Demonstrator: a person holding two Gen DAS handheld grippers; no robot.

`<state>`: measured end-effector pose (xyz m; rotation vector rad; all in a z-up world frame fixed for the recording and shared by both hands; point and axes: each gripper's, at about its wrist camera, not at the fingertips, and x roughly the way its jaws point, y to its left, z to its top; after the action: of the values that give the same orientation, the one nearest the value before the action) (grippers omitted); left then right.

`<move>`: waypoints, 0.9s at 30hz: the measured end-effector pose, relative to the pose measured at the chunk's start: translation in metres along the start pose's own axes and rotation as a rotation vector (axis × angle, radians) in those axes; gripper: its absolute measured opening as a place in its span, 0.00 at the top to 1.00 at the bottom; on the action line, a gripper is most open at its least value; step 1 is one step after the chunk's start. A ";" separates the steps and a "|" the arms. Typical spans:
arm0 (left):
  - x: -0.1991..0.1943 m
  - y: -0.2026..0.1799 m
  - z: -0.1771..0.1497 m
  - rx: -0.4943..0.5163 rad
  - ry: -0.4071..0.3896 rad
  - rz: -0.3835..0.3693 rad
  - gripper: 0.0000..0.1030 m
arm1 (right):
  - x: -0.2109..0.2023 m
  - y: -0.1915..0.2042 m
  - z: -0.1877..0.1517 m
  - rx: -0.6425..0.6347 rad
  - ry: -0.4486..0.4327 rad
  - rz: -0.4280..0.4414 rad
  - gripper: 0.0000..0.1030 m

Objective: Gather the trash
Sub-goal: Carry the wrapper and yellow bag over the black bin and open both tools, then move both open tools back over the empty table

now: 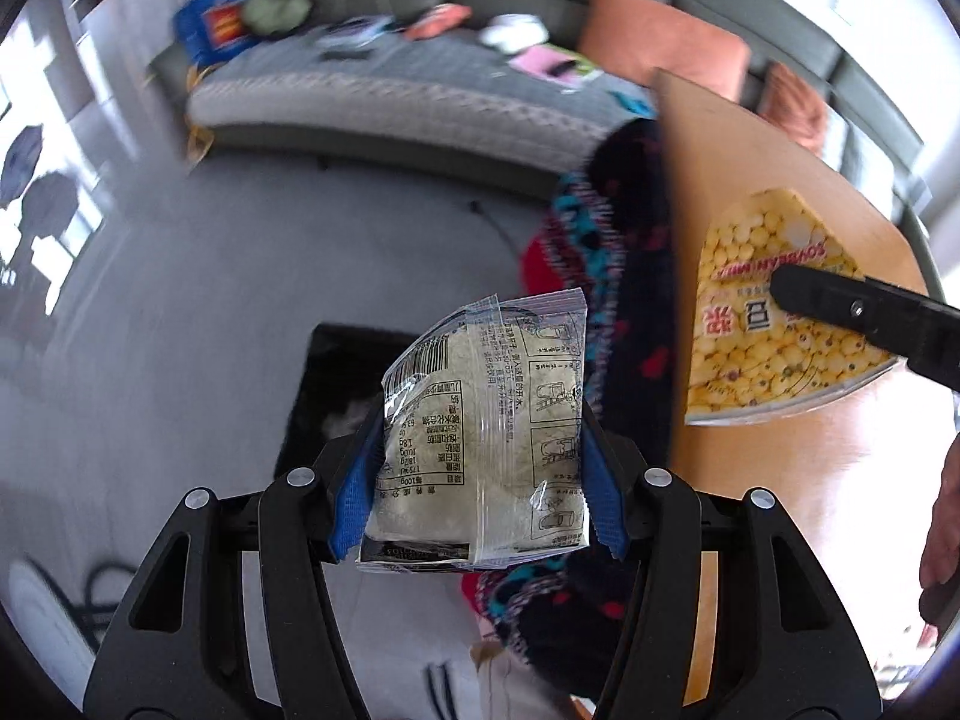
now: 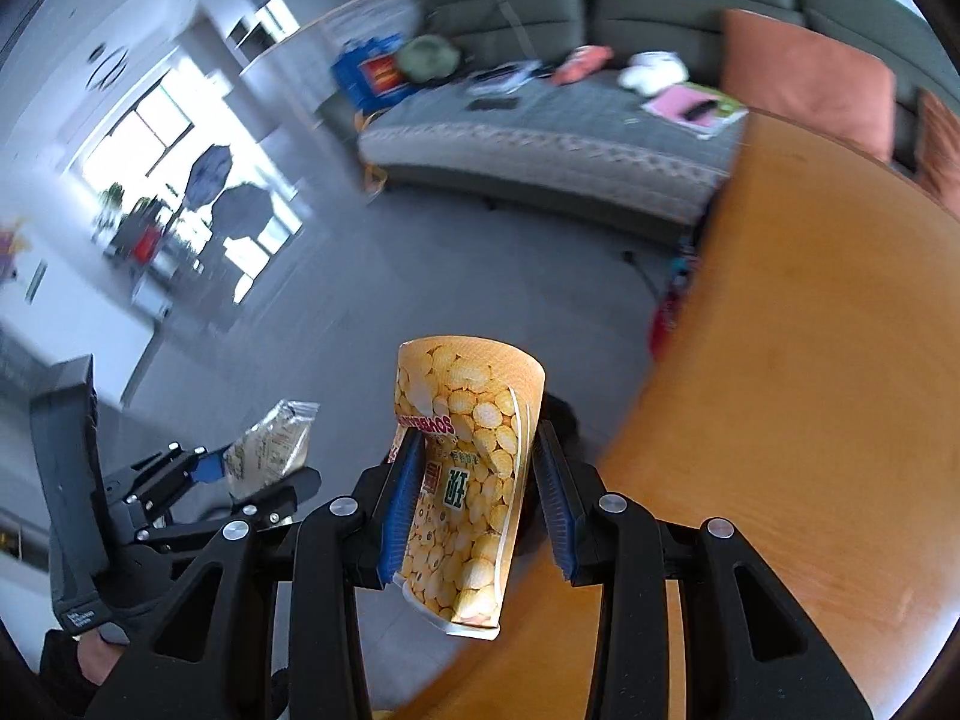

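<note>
My left gripper (image 1: pixel 480 450) is shut on a clear plastic sachet (image 1: pixel 486 438) of pale powder and holds it in the air above a black bin (image 1: pixel 342 384) on the grey floor. The sachet also shows in the right wrist view (image 2: pixel 270 447), held by the left gripper (image 2: pixel 252 468). My right gripper (image 2: pixel 477 468) is shut on a yellow soybean-print paper cup (image 2: pixel 465 480) and holds it upside down at the edge of the round wooden table (image 2: pixel 810 390). The cup shows in the left wrist view (image 1: pixel 774 312), with a right gripper finger (image 1: pixel 864 318) across it.
A grey sofa (image 1: pixel 420 90) with orange cushions and scattered items stands at the back. A dark patterned cloth (image 1: pixel 606 276) hangs beside the table (image 1: pixel 750 450). Grey floor (image 1: pixel 210 300) spreads to the left. Windows with umbrellas are at far left (image 2: pixel 216 192).
</note>
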<state>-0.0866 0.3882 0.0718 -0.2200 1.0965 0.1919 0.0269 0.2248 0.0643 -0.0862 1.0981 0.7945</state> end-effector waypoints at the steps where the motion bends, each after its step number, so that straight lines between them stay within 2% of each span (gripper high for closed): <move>1: 0.002 0.012 -0.004 -0.028 0.007 0.009 0.45 | 0.006 0.010 0.002 -0.014 0.009 0.004 0.62; 9: 0.015 0.093 -0.027 -0.184 0.051 0.057 0.44 | 0.062 0.066 0.024 -0.097 0.094 0.037 0.62; 15: 0.033 0.128 -0.036 -0.242 0.099 0.093 0.43 | 0.101 0.090 0.033 -0.119 0.163 0.059 0.61; 16: 0.038 0.134 -0.036 -0.254 0.108 0.099 0.42 | 0.114 0.095 0.038 -0.117 0.194 0.066 0.59; 17: 0.042 0.139 -0.036 -0.262 0.118 0.105 0.41 | 0.124 0.098 0.043 -0.115 0.219 0.062 0.53; 18: 0.047 0.140 -0.034 -0.271 0.130 0.112 0.31 | 0.136 0.102 0.047 -0.111 0.244 0.038 0.33; 19: 0.054 0.147 -0.031 -0.286 0.153 0.129 0.21 | 0.140 0.103 0.050 -0.110 0.244 0.020 0.28; 20: 0.056 0.149 -0.030 -0.295 0.162 0.141 0.06 | 0.143 0.104 0.054 -0.112 0.240 0.013 0.28; 23: 0.057 0.161 -0.023 -0.316 0.149 0.175 0.06 | 0.146 0.105 0.059 -0.113 0.228 0.018 0.28; 27: 0.052 0.167 -0.019 -0.326 0.136 0.179 0.06 | 0.145 0.105 0.060 -0.111 0.226 0.027 0.28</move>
<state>-0.1230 0.5460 0.0036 -0.4314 1.2171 0.5242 0.0394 0.4043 0.0068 -0.2605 1.2698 0.8854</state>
